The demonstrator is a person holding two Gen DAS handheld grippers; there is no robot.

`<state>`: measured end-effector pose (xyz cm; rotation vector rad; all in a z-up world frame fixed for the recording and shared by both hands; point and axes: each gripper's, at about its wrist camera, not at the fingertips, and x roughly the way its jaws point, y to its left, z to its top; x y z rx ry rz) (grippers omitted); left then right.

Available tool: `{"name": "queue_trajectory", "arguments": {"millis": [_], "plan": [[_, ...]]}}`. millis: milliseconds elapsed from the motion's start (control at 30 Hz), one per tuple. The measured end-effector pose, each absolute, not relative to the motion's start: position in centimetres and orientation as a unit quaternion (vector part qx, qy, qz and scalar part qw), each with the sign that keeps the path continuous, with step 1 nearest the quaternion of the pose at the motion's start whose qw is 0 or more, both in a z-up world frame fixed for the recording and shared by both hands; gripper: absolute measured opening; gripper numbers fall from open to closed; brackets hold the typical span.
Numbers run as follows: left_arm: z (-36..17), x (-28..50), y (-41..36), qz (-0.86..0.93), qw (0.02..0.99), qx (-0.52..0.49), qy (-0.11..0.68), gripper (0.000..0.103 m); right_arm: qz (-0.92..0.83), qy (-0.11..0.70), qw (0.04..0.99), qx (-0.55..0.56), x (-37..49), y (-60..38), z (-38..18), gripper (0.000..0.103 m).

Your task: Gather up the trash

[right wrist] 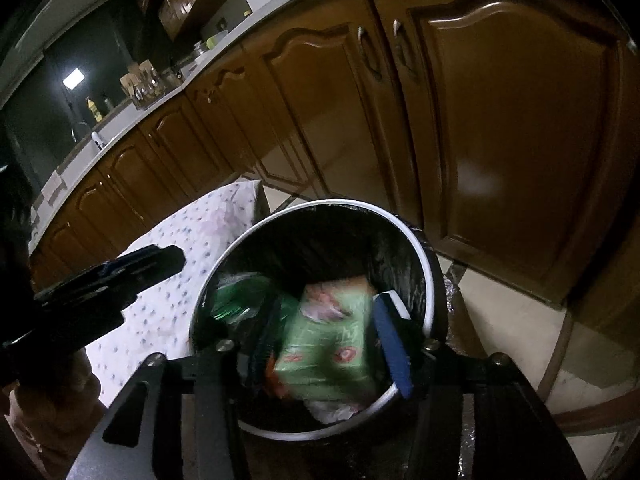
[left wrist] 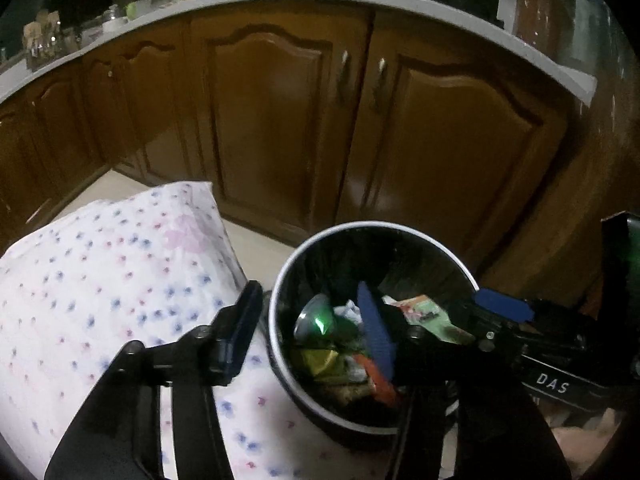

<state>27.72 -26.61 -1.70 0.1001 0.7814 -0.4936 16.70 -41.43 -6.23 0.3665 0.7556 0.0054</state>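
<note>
Both claws hang over the round trash bin (right wrist: 416,240), which stands on the floor before the brown cabinets (right wrist: 520,120). The left claw (left wrist: 308,332) is apart and empty. The right claw (right wrist: 332,344) is also apart; the green packet (right wrist: 332,344) lies between its fingers, blurred, seemingly released into the bin among other wrappers (left wrist: 320,360). I judge this piece nearly done. On the right claw I read "DAS"; the packet's print is unreadable.

Both wrist cameras looked steeply down from close above the round bin (left wrist: 280,280) (right wrist: 424,248), facing brown cabinet doors (left wrist: 272,120) (right wrist: 520,120) beyond. Both shared the bin, the doors and the spotted cloth (left wrist: 100,280) (right wrist: 168,280) at left.
</note>
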Motion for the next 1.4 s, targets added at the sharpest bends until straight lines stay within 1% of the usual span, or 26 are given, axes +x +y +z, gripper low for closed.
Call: {"name": "queue_trajectory", "arguments": {"millis": [100, 167, 300, 367, 467, 533, 600, 733, 800, 833, 900, 933, 1033, 1100, 1167, 1267, 1400], "plan": [[-1.4, 27.3, -25.4, -0.233, 0.896, 0.038, 0.377, 0.051, 0.000, 0.356, 0.916, 0.186, 15.9, -41.6, -5.9, 0.058], [-1.3, 26.9, -24.4, -0.229, 0.897, 0.030, 0.376, 0.053, -0.001, 0.348, 0.917, 0.196, 15.1, -41.6, -5.6, 0.062], [-1.3, 25.2, -22.2, -0.222, 0.901, 0.016, 0.373, 0.056, -0.007, 0.329, 0.922, 0.203, 13.6, -41.3, -4.8, 0.076], [-1.3, 24.2, -21.2, -0.219, 0.902, 0.007, 0.373, 0.057, -0.006, 0.318, 0.925, 0.210, 12.5, -40.8, -4.5, 0.079], [-1.2, 22.5, -19.9, -0.215, 0.903, -0.009, 0.372, 0.061, -0.005, 0.308, 0.926, 0.218, 11.1, -39.7, -4.2, 0.087], [-1.1, 21.4, -19.2, -0.213, 0.905, -0.014, 0.368, 0.061, -0.007, 0.299, 0.928, 0.224, 10.2, -39.2, -4.1, 0.091], [-0.8, 20.0, -18.3, -0.211, 0.908, -0.020, 0.362, 0.064, -0.008, 0.291, 0.929, 0.229, 9.1, -38.3, -4.0, 0.093], [0.3, 18.0, -17.0, -0.219, 0.910, -0.031, 0.351, 0.066, -0.002, 0.276, 0.934, 0.227, 7.7, -36.6, -2.7, 0.093], [1.1, 17.1, -16.3, -0.218, 0.915, -0.034, 0.338, 0.071, 0.001, 0.267, 0.938, 0.221, 7.1, -35.9, -1.7, 0.093], [1.6, 16.6, -15.8, -0.216, 0.919, -0.035, 0.329, 0.073, 0.004, 0.258, 0.942, 0.215, 6.8, -35.4, -0.8, 0.096], [2.3, 15.5, -15.0, -0.211, 0.926, -0.036, 0.312, 0.080, 0.002, 0.240, 0.949, 0.205, 5.9, -34.6, 0.2, 0.102], [2.6, 15.1, -14.5, -0.208, 0.929, -0.038, 0.305, 0.081, -0.001, 0.223, 0.955, 0.198, 5.2, -34.1, 1.0, 0.103], [2.7, 13.6, -13.1, -0.200, 0.937, -0.039, 0.285, 0.089, -0.018, 0.195, 0.962, 0.189, 3.8, -33.1, 1.6, 0.103], [2.6, 12.4, -12.2, -0.189, 0.945, -0.041, 0.265, 0.097, -0.029, 0.179, 0.965, 0.188, 2.9, -32.3, 1.4, 0.103], [2.3, 11.3, -11.3, -0.172, 0.954, -0.040, 0.241, 0.102, -0.048, 0.170, 0.968, 0.179, 2.1, -31.6, 0.9, 0.103], [2.0, 9.6, -10.1, -0.138, 0.969, -0.034, 0.202, 0.103, -0.083, 0.149, 0.973, 0.158, 0.7, -30.5, 0.1, 0.103], [1.9, 7.9, -9.0, -0.123, 0.976, -0.028, 0.175, 0.103, -0.095, 0.120, 0.981, 0.121, -0.9, -28.9, 0.0, 0.103]]}}
